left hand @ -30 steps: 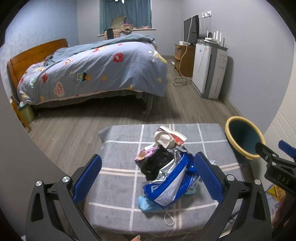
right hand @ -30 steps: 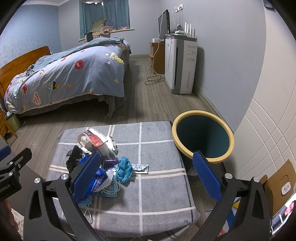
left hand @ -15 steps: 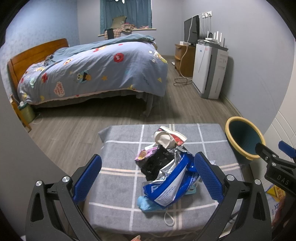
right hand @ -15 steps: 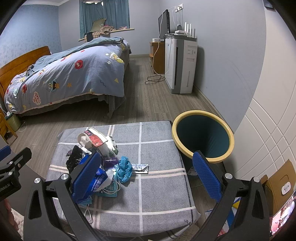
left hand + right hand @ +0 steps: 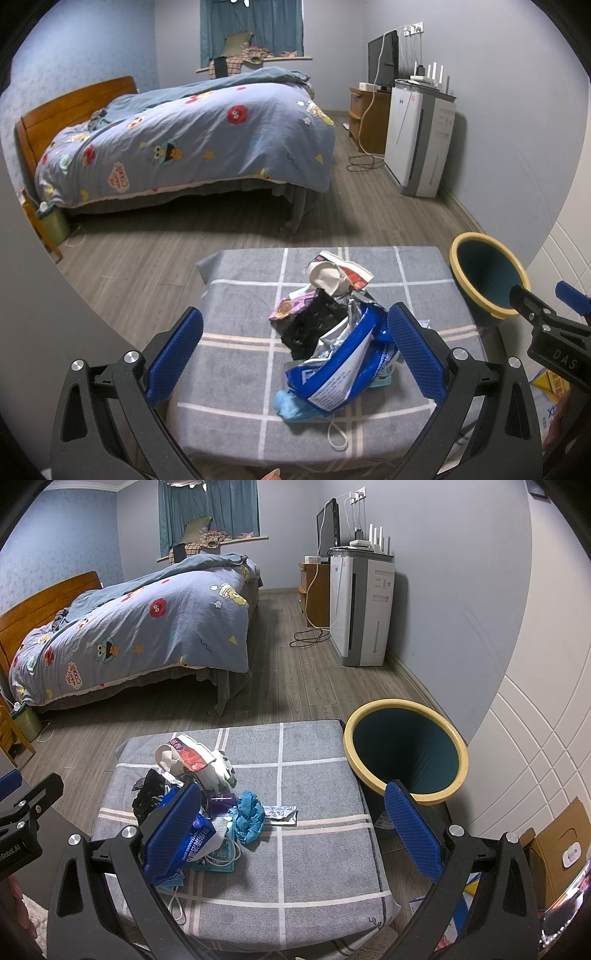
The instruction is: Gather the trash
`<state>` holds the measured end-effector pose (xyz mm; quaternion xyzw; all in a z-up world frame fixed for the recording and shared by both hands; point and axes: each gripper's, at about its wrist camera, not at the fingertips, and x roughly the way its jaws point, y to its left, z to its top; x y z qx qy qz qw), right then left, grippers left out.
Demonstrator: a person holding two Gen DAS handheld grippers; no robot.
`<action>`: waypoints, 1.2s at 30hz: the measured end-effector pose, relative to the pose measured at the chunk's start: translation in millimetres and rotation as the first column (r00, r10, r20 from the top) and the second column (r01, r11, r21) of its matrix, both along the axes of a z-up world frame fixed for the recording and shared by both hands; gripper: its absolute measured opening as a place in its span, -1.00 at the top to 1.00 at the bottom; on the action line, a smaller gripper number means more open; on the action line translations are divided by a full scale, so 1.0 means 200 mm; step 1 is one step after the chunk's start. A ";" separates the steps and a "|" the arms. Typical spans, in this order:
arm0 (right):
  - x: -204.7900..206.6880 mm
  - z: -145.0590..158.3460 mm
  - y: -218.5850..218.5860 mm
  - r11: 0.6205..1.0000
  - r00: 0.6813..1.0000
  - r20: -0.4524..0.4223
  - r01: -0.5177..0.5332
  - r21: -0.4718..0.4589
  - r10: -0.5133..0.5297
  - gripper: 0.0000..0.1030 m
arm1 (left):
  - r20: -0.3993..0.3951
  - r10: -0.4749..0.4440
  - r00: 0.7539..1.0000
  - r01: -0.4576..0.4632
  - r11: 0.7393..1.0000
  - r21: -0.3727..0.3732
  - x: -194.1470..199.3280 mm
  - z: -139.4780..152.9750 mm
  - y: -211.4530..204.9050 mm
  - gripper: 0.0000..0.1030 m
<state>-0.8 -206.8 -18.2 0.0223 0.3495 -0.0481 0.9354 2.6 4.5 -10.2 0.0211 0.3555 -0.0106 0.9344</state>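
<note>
A pile of trash lies on a grey checked cushion table (image 5: pixel 240 332) (image 5: pixel 317 849): a blue and silver snack bag (image 5: pixel 340 369) (image 5: pixel 192 843), a black wrapper (image 5: pixel 314 325) (image 5: pixel 147 794), a white and red crumpled cup (image 5: pixel 332 275) (image 5: pixel 184 755), a teal crumpled wad (image 5: pixel 251 816), a flat wrapper (image 5: pixel 280 812) and a white cord (image 5: pixel 336 435). A teal bin with a yellow rim (image 5: pixel 487 280) (image 5: pixel 406 753) stands to the table's right. My left gripper (image 5: pixel 295 354) is open and empty above the table's near edge. My right gripper (image 5: pixel 291 830) is open and empty, above the table's right half.
A bed with a patterned blue duvet (image 5: pixel 192 140) stands across the wood floor. A white air purifier (image 5: pixel 417 140) and a TV stand (image 5: pixel 369 122) line the right wall. A cardboard box (image 5: pixel 554 853) sits at the far right by the white panelled wall.
</note>
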 end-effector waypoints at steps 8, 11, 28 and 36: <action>0.00 0.00 0.00 1.000 1.000 -0.001 0.001 0.000 -0.001 -0.90 | -0.001 0.000 1.000 0.000 1.000 0.000 0.00 0.00 0.00 -0.93; 0.00 0.00 0.00 1.000 1.000 -0.002 0.000 0.001 0.000 -0.90 | -0.001 0.000 1.000 0.000 1.000 0.000 0.00 0.00 0.00 -0.93; 0.01 -0.01 0.01 1.000 1.000 -0.009 0.002 0.008 -0.002 -0.90 | -0.018 -0.003 1.000 0.003 1.000 -0.030 0.02 -0.01 0.02 -0.93; 0.27 0.01 -0.09 1.000 0.999 0.031 0.020 0.000 -0.020 -0.90 | 0.082 -0.021 0.996 0.024 0.999 -0.041 0.31 0.03 0.11 -0.93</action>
